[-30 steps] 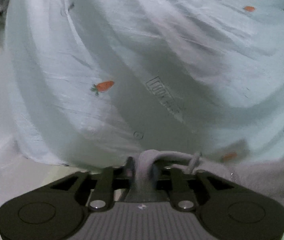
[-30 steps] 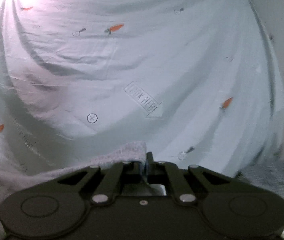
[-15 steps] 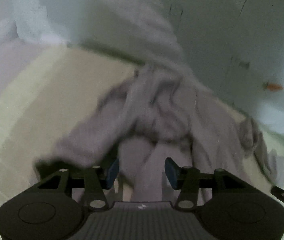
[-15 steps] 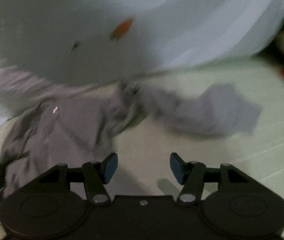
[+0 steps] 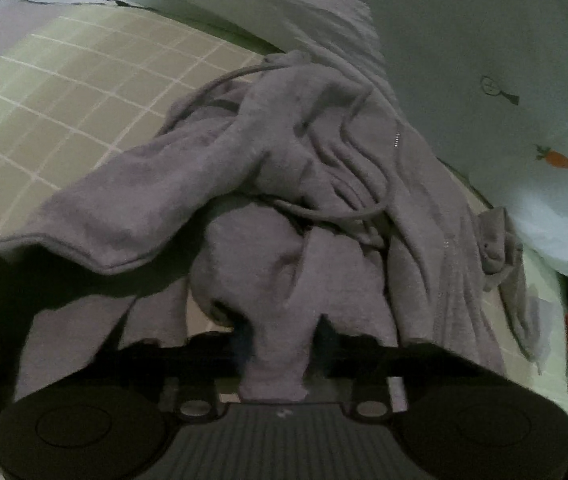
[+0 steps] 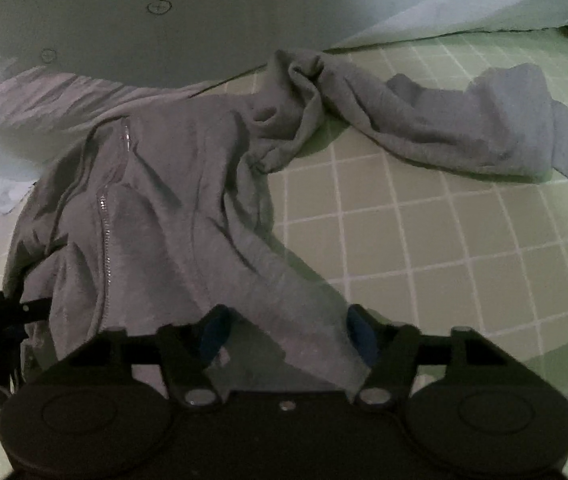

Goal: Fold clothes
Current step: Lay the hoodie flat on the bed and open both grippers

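- A second ago both cameras are filled by the pale blue carrot-print bedsheet [image 5: 523, 40]; now it sits at the far edge and the crumpled grey zip-up hoodie [image 6: 172, 200] fills the near view.
- Half a second ago both grippers are spread with blue pads clear; now grey fabric runs between the fingers of each.
- Left gripper [image 5: 280, 356]: fingers close in on a bunched strip of hoodie fabric that runs straight down between them, pinching it. Pads mostly hidden in shadow.
- Right gripper [image 6: 284, 328]: fingers spread wide, blue pads [image 6: 214, 330] visible either side of a hoodie fold lying between them. Cannot tell if the pads touch the cloth.
- Hoodie lies in a heap on the green checked bed cover with white grid lines [image 6: 463, 260]; zipper [image 6: 104, 232] runs down the front, one sleeve [image 6: 463, 128] stretches out to the right, drawstring cord [image 5: 347, 216] loops across the folds.
- The far edge of the hoodie lies against the bedsheet.
- Dim lighting, heavy shadow under both tools.
- Other gripper's dark edge shows at left of the right wrist view.
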